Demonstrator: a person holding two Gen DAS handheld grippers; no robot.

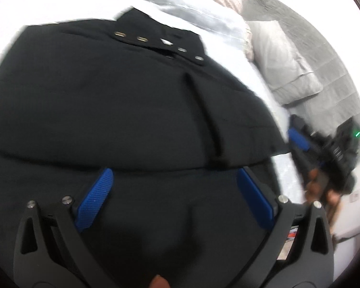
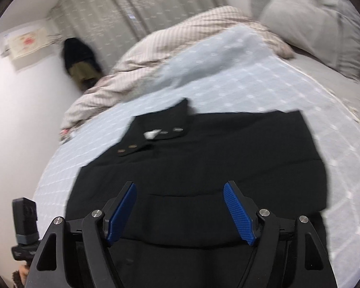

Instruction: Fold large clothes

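A black garment (image 1: 122,100) with metal snaps along its collar lies folded on the light blue bedspread (image 1: 204,19). It also shows in the right wrist view (image 2: 228,148). My left gripper (image 1: 175,180) is open above the garment's near part, with nothing between its blue pads. My right gripper (image 2: 180,192) is open above the garment's near edge, holding nothing. The right gripper also shows at the right of the left wrist view (image 1: 300,139), beside the garment's right edge.
A striped beige duvet (image 2: 136,67) is bunched at the far side of the bed. Grey pillows (image 2: 319,31) lie at the head. A dark bundle of clothing (image 2: 80,60) sits by the curtain. The left gripper's body (image 2: 24,218) shows at lower left.
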